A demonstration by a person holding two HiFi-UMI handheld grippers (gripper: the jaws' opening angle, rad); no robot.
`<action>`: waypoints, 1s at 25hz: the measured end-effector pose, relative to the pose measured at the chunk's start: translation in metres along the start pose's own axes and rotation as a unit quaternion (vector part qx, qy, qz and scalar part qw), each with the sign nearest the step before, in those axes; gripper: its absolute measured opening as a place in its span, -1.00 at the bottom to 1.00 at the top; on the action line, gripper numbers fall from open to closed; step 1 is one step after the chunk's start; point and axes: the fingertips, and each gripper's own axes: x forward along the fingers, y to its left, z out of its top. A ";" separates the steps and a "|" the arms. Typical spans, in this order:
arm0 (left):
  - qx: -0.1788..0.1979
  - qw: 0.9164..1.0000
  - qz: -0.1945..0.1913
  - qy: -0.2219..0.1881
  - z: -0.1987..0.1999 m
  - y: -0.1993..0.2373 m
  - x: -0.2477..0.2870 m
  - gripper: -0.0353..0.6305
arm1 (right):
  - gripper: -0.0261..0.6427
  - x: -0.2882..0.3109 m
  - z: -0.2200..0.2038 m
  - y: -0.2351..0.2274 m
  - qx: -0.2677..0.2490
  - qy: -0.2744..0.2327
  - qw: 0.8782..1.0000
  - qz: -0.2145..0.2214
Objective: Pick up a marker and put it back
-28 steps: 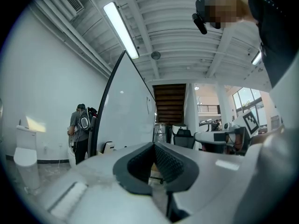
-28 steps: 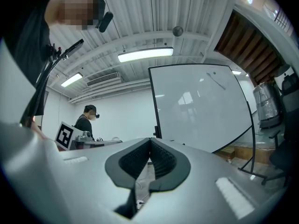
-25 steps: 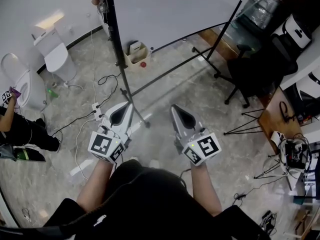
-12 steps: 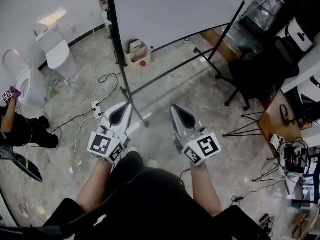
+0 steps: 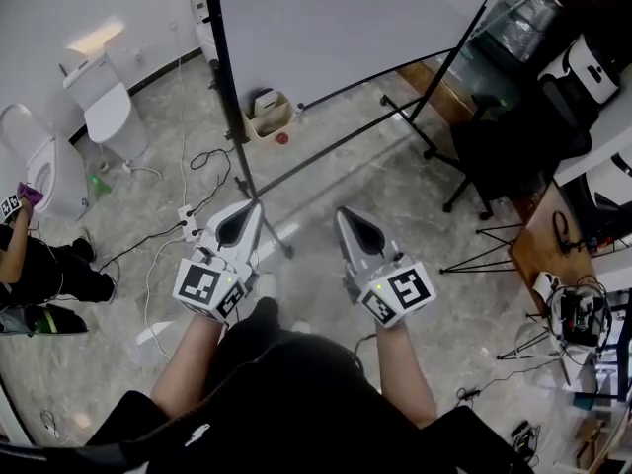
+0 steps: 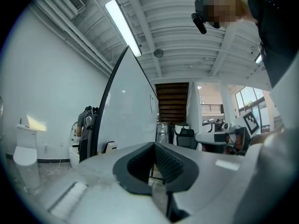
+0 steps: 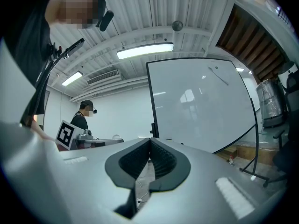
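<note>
I find no marker in any view. My left gripper (image 5: 249, 213) and right gripper (image 5: 346, 215) are held side by side, level, over the marble floor, both pointing toward a large whiteboard (image 5: 346, 18) on a black wheeled stand (image 5: 229, 117). In the left gripper view the left gripper (image 6: 154, 144) has its ribbed pads meeting with nothing between them, and the whiteboard (image 6: 126, 115) shows edge-on. In the right gripper view the right gripper (image 7: 150, 140) is shut and empty, with the whiteboard (image 7: 201, 106) straight ahead.
A small box (image 5: 267, 107) and a red item (image 5: 282, 138) lie at the board's foot. Cables and a power strip (image 5: 188, 215) trail across the floor. Toilets (image 5: 104, 107) and a crouching person (image 5: 39, 260) are at left; an office chair (image 5: 504, 146) and a cluttered desk (image 5: 573, 304) are at right.
The floor and whiteboard base have slid a little in the head view as I edge forward. Both grippers keep their pose and stay shut. The person at left shifted.
</note>
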 end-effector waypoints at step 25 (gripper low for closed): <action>-0.010 0.998 -0.058 0.001 0.011 0.105 0.087 -0.89 | -0.89 0.117 0.004 -0.043 -0.009 0.007 0.999 -0.046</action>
